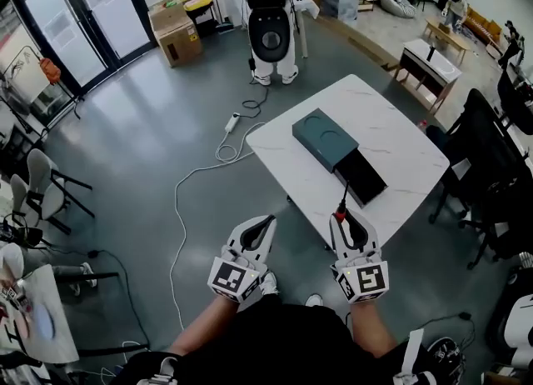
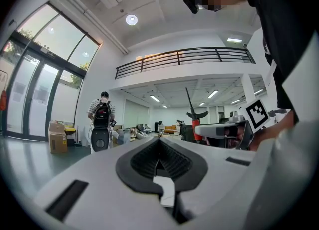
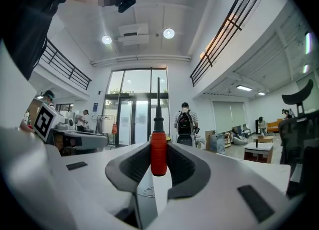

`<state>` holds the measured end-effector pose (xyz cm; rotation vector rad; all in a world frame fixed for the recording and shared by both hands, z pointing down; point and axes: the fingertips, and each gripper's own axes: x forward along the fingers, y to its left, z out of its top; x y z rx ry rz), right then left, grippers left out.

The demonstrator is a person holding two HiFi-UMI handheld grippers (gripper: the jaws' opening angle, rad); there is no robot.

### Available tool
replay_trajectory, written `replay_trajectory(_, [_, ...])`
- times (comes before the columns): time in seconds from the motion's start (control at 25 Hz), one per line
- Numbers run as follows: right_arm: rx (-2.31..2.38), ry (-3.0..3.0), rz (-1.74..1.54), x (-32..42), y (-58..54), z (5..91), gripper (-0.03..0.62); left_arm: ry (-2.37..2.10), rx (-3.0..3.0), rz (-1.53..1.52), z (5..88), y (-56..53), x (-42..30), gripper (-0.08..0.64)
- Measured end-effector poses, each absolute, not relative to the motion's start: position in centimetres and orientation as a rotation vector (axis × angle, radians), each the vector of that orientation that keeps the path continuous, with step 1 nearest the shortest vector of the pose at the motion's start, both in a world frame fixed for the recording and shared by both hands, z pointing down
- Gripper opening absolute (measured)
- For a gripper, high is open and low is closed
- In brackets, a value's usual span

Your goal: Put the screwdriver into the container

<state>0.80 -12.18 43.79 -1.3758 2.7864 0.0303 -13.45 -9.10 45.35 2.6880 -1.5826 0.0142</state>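
Right gripper (image 1: 346, 218) jaws are pinching the screwdriver (image 1: 341, 205) by its red handle, its shaft pointing ahead toward the container (image 1: 337, 152) on the tabletop (image 1: 400, 150), likely for an easy drop-in. Left gripper (image 1: 261, 227) jaws are sitting pressed together, empty.

Head camera looks steeply down, table (image 1: 391, 125) at one o'clock. Gripper cameras look level along their jaws, both catching the standing person (image 2: 101, 124) (image 3: 185, 122).

Grey glossy floor (image 1: 141, 142). White marble-look table (image 1: 391, 137) just ahead of right gripper (image 1: 346, 218). Glass doors (image 1: 75, 17) far ahead-left of left gripper (image 1: 263, 223), cardboard box (image 1: 176, 35) near them. Black chairs (image 1: 500, 175) to right gripper's right. Round ceiling downlights (image 3: 168, 33), balcony railing (image 2: 184, 55) overhead.
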Motion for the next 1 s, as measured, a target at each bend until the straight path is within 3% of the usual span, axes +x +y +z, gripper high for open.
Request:
replay_trajectory(0.44, [-1.598,2.650,0.088,-2.7,-14.7,42.5,0.110,-1.431,2.778,-0.016,44.9,-13.6,-19.2,0.005])
replay_trajectory(1.0, [-1.809,2.541,0.025,4.0,-20.5,44.2,0.110,-1.210,2.866,0.000,45.7,-21.2,-12.5,0.005])
